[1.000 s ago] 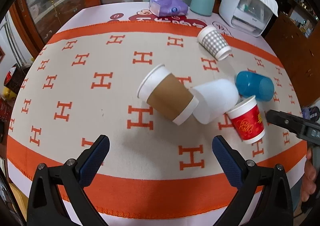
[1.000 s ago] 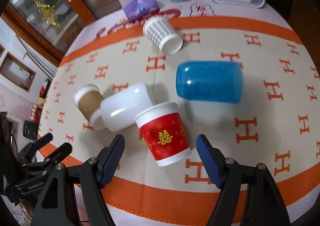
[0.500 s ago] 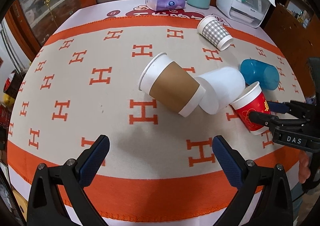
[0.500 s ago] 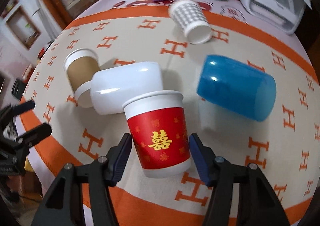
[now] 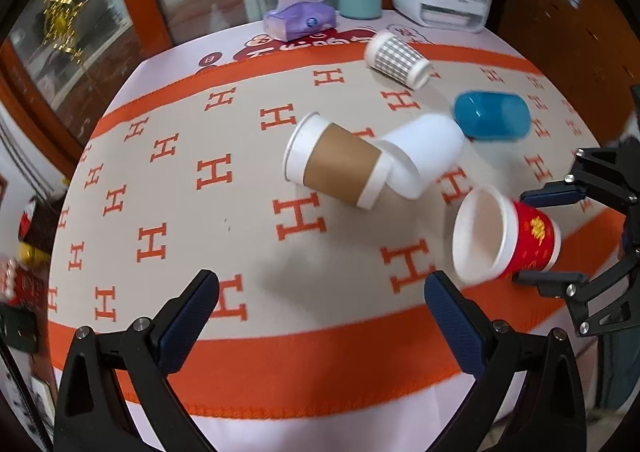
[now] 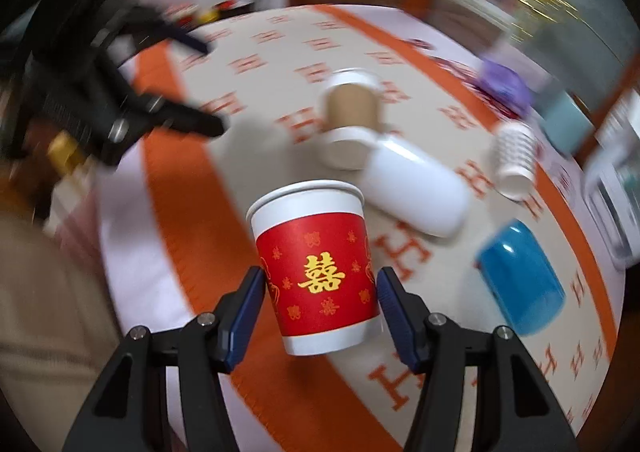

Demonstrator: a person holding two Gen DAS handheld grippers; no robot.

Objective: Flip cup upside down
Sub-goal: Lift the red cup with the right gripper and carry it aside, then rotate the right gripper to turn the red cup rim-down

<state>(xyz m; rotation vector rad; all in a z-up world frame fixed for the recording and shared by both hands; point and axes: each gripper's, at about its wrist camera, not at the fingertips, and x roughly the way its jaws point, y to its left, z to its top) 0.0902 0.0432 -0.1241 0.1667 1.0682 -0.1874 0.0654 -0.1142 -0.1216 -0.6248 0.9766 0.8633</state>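
Handling: we judge the red cup (image 6: 316, 268) light, thin-walled, easily crushed; grip mid-wall, gently.
Look: red band, gold character, white rim and base.
Place: lifted off the cloth (image 5: 248, 236), mouth sideways.
Right gripper (image 6: 320, 304): clamped on it.
Left gripper (image 5: 320, 316): wide, empty.

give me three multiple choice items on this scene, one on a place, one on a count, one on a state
1. Where is the red cup?
A. between the right tool's fingers
B. beside the tissue pack
C. inside the white cup

2. How many cups lie on their sides on the tablecloth?
A. two
B. four
C. six

3. What state is the left tool in?
A. shut on the brown cup
B. open, holding nothing
C. shut on the blue cup

Answers: 1 A, both pads press its sides. 2 B, brown cup, white cup, blue cup and checked cup. 3 B, its fingers stand wide apart over bare cloth.
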